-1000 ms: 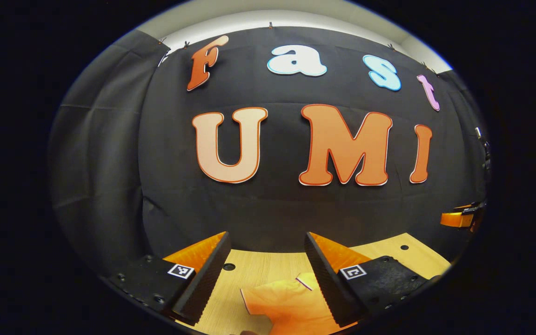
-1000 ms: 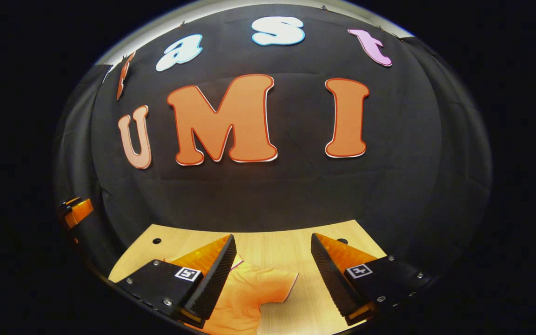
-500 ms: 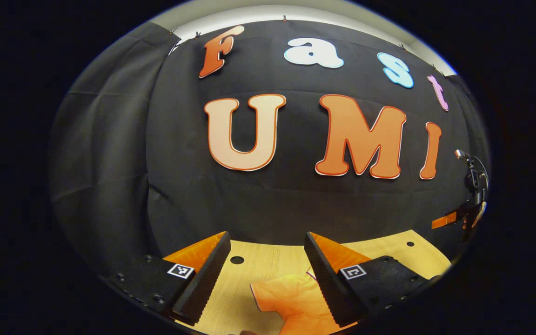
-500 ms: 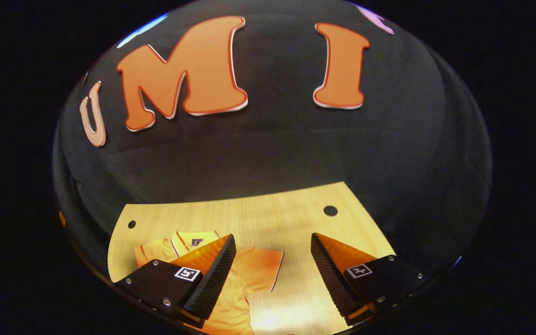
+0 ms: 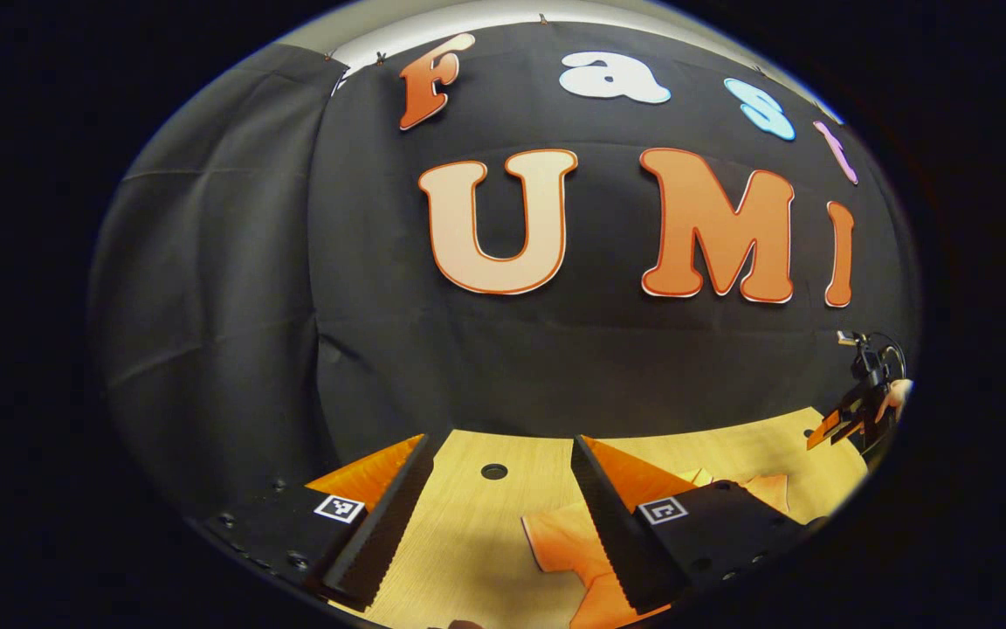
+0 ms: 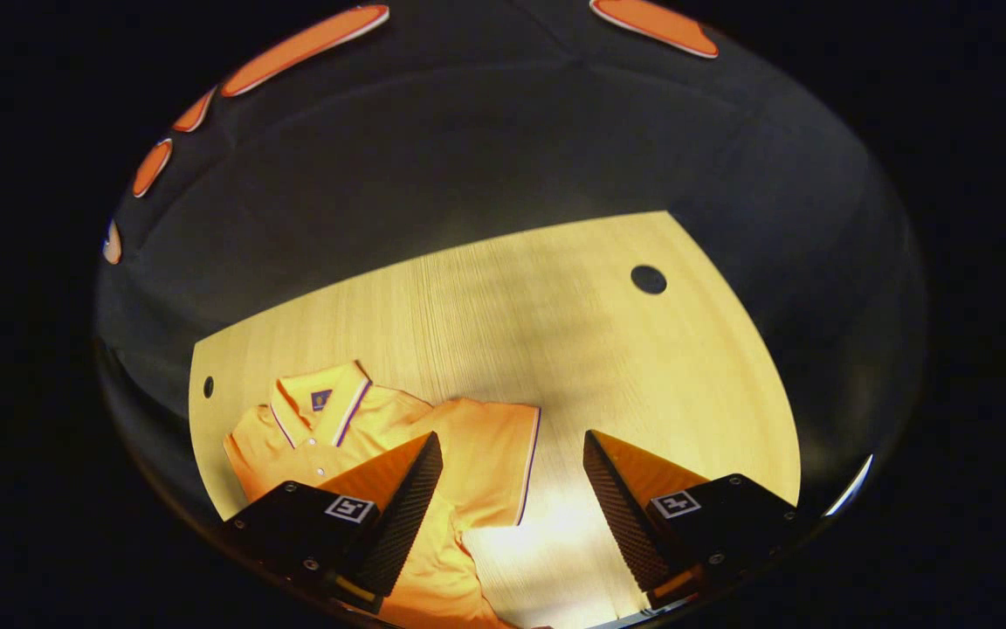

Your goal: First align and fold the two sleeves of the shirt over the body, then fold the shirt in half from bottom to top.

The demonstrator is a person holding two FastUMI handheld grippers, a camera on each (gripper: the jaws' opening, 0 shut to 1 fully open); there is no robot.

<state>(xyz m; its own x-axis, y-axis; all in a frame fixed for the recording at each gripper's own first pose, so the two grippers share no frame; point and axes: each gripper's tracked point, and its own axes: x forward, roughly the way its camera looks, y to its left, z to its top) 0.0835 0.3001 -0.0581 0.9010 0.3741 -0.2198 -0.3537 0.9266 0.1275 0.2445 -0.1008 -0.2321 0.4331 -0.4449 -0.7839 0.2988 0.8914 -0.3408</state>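
An orange polo shirt (image 6: 459, 454) lies flat on the wooden table (image 6: 555, 349), collar (image 6: 320, 404) towards the booth wall and one short sleeve (image 6: 494, 459) spread to the side. My right gripper (image 6: 510, 441) hangs open above that sleeve's outer edge, tilted down at the table, nothing between its fingers. In the left gripper view the shirt's other sleeve (image 5: 564, 543) lies just inside the right finger. My left gripper (image 5: 500, 445) is open and empty above the table. The right gripper (image 5: 828, 430) appears far right there, held by a hand (image 5: 894, 395).
Black cloth walls the booth behind the table (image 5: 468, 559). The tabletop has small round holes (image 6: 648, 279) (image 6: 208, 386) (image 5: 494, 472) near its back corners. Bare wood lies to the right of the shirt in the right gripper view.
My right gripper has tipped down and moved over the table, bringing the collar and sleeve into view. The left gripper has shifted so the sleeve sits farther right. Both stay open.
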